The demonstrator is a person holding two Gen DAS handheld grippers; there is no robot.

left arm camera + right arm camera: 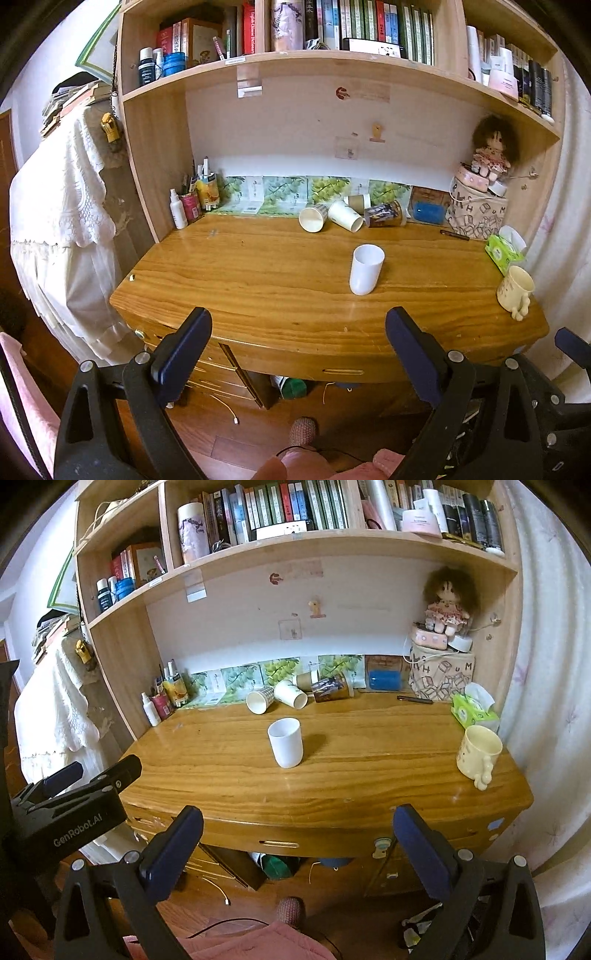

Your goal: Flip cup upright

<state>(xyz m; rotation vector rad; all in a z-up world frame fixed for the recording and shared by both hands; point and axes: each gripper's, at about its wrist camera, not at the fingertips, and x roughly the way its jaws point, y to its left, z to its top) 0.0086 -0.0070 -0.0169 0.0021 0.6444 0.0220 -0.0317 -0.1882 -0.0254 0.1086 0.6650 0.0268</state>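
A white cup (365,269) stands upright, mouth up, near the middle of the wooden desk (258,295); it also shows in the right wrist view (285,742). My left gripper (299,325) is open and empty, held back at the desk's front edge, well short of the cup. My right gripper (297,821) is open and empty too, also at the front edge. The left gripper's body (70,797) shows at the left of the right wrist view.
Several paper cups (343,216) lie on their sides at the back of the desk. A cream mug (478,755) and a green tissue pack (472,709) stand at the right. Bottles and a pen holder (192,201) stand at the back left. Shelves of books hang above.
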